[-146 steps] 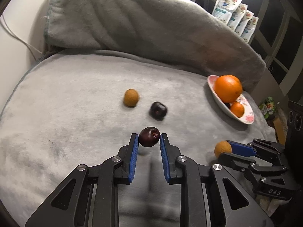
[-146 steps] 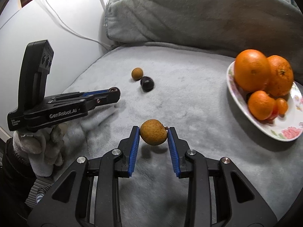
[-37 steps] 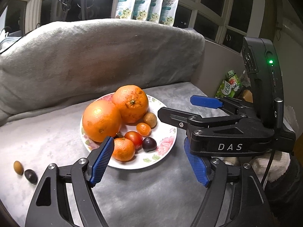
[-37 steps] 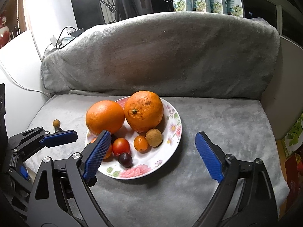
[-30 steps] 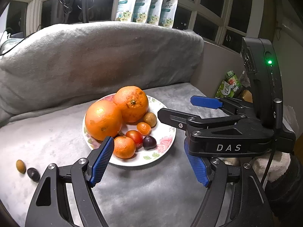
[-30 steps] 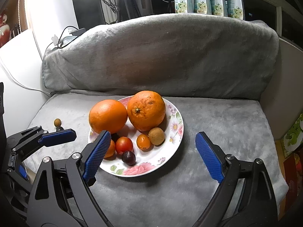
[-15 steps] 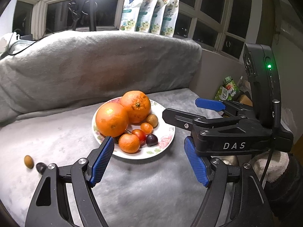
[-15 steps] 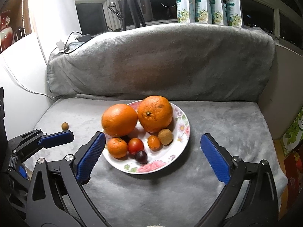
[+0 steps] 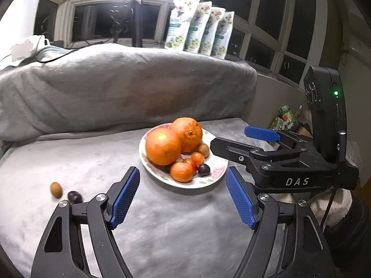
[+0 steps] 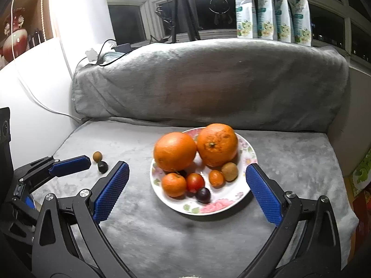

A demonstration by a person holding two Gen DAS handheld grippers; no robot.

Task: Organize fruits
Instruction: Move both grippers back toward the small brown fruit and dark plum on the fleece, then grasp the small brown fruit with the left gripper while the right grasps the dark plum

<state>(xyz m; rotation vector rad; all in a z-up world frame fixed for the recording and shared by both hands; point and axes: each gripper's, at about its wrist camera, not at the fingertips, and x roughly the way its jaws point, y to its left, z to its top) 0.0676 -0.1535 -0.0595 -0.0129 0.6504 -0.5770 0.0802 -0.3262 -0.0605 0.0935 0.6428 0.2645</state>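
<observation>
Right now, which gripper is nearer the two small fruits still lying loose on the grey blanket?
Left. The left gripper hangs open beside the brown fruit and dark plum. The right gripper, also open, faces the plate, farther off.

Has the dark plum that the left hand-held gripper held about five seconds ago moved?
Yes. The dark plum now lies on the floral plate, beside the small tomato.

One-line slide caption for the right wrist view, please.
Open right gripper faces a flowered plate of oranges and small fruit; two small fruits lie on the gray blanket.
</observation>
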